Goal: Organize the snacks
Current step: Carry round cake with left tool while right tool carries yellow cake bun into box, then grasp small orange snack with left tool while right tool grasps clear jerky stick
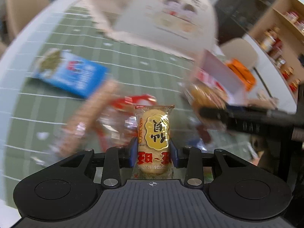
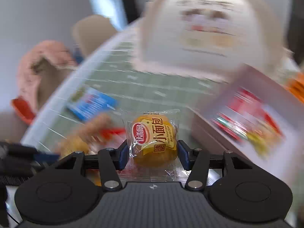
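Observation:
My left gripper [image 1: 153, 152] is shut on a clear-wrapped rice cracker packet [image 1: 153, 131] with gold and red print, which stands upright between the blue pads. My right gripper [image 2: 153, 154] is shut on a mini French bread packet [image 2: 153, 138], a round yellow bun in clear wrap, with the pads pressing its sides. Both packets hang above a green grid mat [image 1: 133, 60]. A large white box with a cartoon face [image 2: 205, 28] stands behind on the mat. Everything beyond the grippers is blurred.
A blue snack packet [image 1: 72, 74] lies on the mat at left, with a long brown packet [image 1: 89, 114] and red wrappers nearer. A red-and-white carton [image 2: 247, 117] stands at right. The round table's white edge [image 1: 11, 66], chairs and a shelf of jars [image 1: 275, 43] surround it.

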The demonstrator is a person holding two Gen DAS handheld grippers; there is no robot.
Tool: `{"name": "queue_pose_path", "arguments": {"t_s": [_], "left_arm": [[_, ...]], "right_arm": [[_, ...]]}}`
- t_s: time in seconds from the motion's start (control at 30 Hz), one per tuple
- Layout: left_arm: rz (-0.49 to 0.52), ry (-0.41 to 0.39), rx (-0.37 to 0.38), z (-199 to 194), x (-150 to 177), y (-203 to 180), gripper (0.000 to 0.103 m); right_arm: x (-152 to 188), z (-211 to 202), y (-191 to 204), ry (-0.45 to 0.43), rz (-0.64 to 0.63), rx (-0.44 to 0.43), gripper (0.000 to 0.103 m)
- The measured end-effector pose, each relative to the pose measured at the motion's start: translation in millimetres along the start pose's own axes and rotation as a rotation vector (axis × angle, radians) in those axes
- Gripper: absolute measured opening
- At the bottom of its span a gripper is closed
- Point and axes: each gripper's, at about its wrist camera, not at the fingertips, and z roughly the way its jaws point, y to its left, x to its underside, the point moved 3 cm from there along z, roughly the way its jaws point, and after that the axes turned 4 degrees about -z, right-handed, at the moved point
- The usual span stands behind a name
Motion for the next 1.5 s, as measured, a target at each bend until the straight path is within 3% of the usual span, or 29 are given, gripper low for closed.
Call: {"name": "queue_pose_path", "arguments": {"t_s": [0.13,0.2,0.37,0.43,0.5,0.53,0.6,0.7,0.83,0.9,0.93,1.03,1.13,1.23,1.33,1.47,1.5], "left_arm": [[0.060,0.097,0.122,13,11,-50,0.040],[0.131,0.096,0.207,9,7,-83,0.040],[0.275,-0.103,0.271,-8,-54,-163,0.042],[0.306,-0.191,0.282,4,-85,-184,0.046],[0.325,-0.197,0.217,36,-107,-195,0.043],[0.292,-0.193,0.192,45,-111,-193,0.042],[0.230,-0.192,0.211,48,-114,-184,0.042],[0.233,-0.240,0.198,30,-97,-166,0.042],[0.176,-0.187,0.149,25,-82,-140,0.042],[0.151,-0.172,0.120,22,-74,-128,0.042],[0.143,-0.169,0.105,17,-69,-118,0.042],[0.131,-0.156,0.068,6,-57,-88,0.042],[0.151,-0.149,0.039,1,-46,-52,0.042],[0.179,-0.136,-0.028,2,-35,-15,0.042],[0.200,-0.079,-0.039,6,-22,12,0.042],[0.256,-0.008,-0.029,7,0,29,0.042],[0.277,0.004,-0.033,9,5,29,0.042]], "right_arm": [[43,-47,-39,-0.008,0.067,0.096,0.052],[56,-72,-50,-0.041,0.070,0.151,0.052],[75,-126,-71,-0.128,0.116,0.231,0.052],[78,-140,-77,-0.157,0.146,0.250,0.052],[78,-147,-81,-0.178,0.170,0.260,0.052],[77,-149,-82,-0.186,0.180,0.271,0.052],[75,-154,-86,-0.208,0.189,0.292,0.052],[65,-159,-98,-0.239,0.222,0.276,0.052],[5,-153,-117,-0.323,0.247,0.217,0.053],[-33,-138,-129,-0.357,0.274,0.197,0.064],[-50,-128,-135,-0.345,0.284,0.195,0.077],[-69,-103,-138,-0.306,0.301,0.203,0.077],[-50,-89,-116,-0.275,0.275,0.172,0.077],[-13,-60,-80,-0.145,0.234,0.122,0.077],[33,-19,-35,0.039,0.176,0.128,0.076],[70,7,9,0.143,0.156,0.103,0.072],[73,11,15,0.149,0.153,0.106,0.067]]}}
